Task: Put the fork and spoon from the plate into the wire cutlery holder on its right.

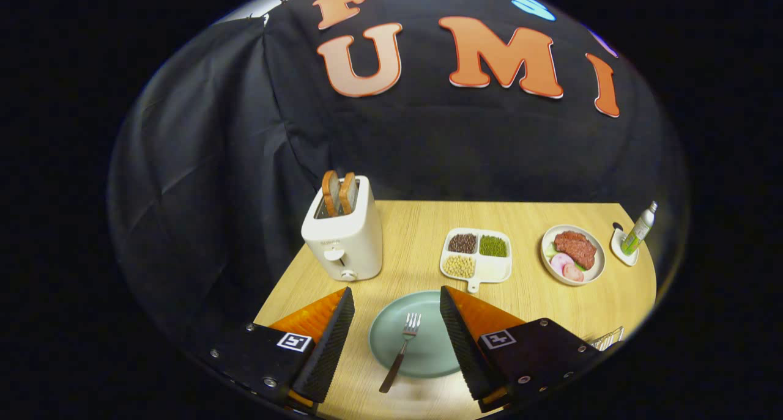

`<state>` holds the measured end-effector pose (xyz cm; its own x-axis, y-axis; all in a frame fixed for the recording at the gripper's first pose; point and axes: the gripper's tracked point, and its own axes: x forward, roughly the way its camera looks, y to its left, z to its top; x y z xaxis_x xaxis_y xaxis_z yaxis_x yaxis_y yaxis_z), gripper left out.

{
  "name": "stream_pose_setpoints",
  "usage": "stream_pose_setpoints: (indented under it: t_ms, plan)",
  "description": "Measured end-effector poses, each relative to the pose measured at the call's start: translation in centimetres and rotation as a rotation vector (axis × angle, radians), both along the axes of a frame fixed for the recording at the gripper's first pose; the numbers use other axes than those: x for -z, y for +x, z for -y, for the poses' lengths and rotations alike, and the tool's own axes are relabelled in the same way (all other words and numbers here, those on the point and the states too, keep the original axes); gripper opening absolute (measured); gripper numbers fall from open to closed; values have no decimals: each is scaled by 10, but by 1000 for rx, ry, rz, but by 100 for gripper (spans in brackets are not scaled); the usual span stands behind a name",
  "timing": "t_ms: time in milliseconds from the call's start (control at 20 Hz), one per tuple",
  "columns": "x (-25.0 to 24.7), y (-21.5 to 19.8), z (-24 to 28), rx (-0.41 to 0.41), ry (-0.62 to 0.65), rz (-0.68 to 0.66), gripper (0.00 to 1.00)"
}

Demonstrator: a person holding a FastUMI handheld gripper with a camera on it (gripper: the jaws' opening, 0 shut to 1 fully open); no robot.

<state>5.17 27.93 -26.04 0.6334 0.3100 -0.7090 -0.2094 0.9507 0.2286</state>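
The claw (396, 322) is hanging spread wide over the slim metal fork (402, 350) on the round green plate (422, 362). Closing too high risks the thin handle slipping free.

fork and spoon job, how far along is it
The fork lies on the green plate, so that step is left. I can't see a spoon, so its status is unclear. The gripper is open and empty, fingers either side of the plate. The wire holder peeks out beyond the right finger.

One fork (402, 348), three plates (422, 334), one toaster (344, 235), two toast slices (340, 194), one bottle (639, 229).
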Motion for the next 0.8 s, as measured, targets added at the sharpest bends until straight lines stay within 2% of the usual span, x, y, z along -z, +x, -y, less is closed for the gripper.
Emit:
stream_pose_setpoints:
  t_ms: [300,550,700,800]
  plan:
    - [72,-39,-3,-66,-75,-336,85]
    - [106,-57,-5,-111,-111,-493,82]
    - [127,-65,-7,-135,-137,-582,72]
    - [143,-56,-2,-148,-166,-613,65]
